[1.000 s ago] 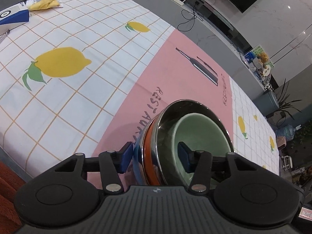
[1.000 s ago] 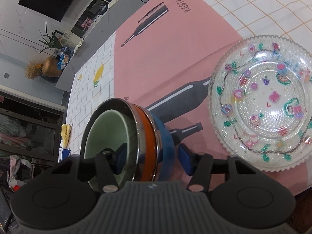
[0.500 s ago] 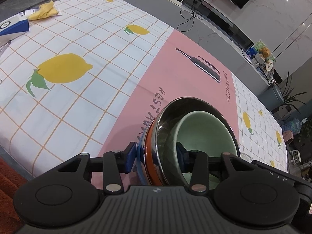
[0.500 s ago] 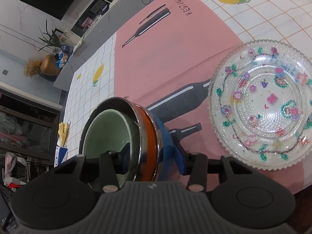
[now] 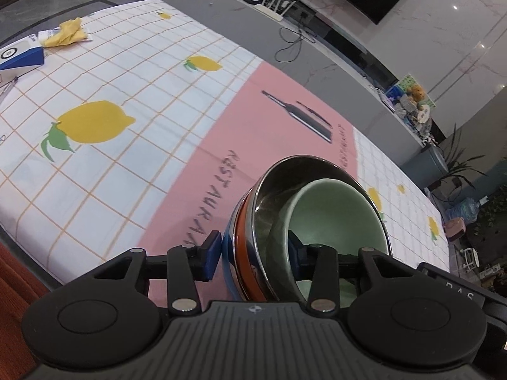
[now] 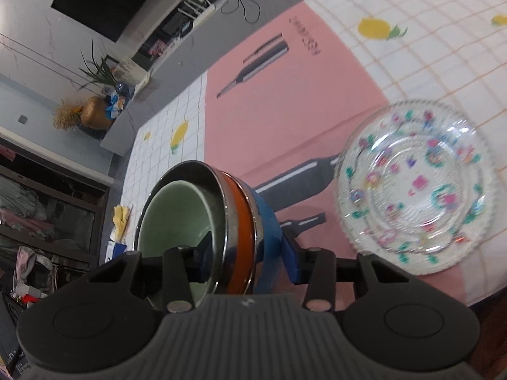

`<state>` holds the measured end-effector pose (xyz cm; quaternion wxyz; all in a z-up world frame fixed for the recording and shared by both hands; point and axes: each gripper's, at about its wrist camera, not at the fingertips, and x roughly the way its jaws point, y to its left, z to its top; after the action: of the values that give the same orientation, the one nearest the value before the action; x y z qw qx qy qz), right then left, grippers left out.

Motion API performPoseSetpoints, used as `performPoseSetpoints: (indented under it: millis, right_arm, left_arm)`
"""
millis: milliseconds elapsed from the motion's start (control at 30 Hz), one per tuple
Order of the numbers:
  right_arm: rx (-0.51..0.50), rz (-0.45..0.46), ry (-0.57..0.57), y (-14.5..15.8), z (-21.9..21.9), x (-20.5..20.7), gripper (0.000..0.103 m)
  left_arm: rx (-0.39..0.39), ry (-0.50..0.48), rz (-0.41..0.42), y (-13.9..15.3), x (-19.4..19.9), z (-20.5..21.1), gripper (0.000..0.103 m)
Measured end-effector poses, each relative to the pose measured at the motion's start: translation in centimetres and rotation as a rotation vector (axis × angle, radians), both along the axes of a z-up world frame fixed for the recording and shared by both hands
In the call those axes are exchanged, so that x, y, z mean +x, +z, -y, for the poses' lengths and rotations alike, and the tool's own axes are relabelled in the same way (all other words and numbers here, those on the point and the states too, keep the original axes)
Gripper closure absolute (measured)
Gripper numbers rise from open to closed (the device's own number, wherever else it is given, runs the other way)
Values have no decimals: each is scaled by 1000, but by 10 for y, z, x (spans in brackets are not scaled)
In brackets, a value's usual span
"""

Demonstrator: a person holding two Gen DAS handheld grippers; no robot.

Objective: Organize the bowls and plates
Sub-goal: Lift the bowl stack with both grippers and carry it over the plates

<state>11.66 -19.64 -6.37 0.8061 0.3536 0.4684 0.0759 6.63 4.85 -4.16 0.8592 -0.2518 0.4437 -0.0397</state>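
Note:
A nested stack of bowls (image 5: 253,247) is held tilted between both grippers: a green bowl (image 5: 332,218) inside a steel bowl (image 5: 269,202), with orange and blue bowls outside. My left gripper (image 5: 253,253) is shut on the stack's rim, one finger inside, one outside. My right gripper (image 6: 247,253) is shut on the same stack (image 6: 234,221) from the opposite side. A clear glass plate (image 6: 415,186) with coloured flower prints lies on the pink mat to the right of the stack.
The table has a lemon-print cloth (image 5: 95,95) and a pink restaurant mat (image 5: 259,133). A yellow rag (image 5: 66,31) and a blue-white box (image 5: 19,57) lie at the far left. A grey counter (image 5: 317,47) runs behind the table.
Both grippers have lifted the bowl stack higher off the mat and tilted back. The glass plate now sits lower and farther right in the right wrist view.

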Motion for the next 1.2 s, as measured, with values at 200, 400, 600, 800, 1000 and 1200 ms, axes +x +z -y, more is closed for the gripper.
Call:
performPoseSetpoints:
  millis: [200, 400, 600, 800, 1000, 1200]
  right_arm:
    - [12, 47, -36, 21, 33, -19, 64]
    - [-20, 93, -86, 35, 65, -31, 66]
    - [-34, 113, -144, 37, 95, -36, 67]
    - [-62, 106, -169, 33, 127, -38, 67]
    - [-69, 78, -205, 20, 149, -41, 66]
    - [-35, 58, -197, 7, 152, -37, 66]
  left_arm:
    - [7, -35, 15, 12, -4, 30, 58]
    - [-12, -72, 24, 9, 2, 63, 59]
    - [6, -119, 14, 9, 9, 96, 59]
    - [-9, -172, -20, -3, 18, 126, 59]
    - [21, -206, -37, -11, 21, 147, 59]
    - [53, -197, -36, -12, 21, 146, 59]
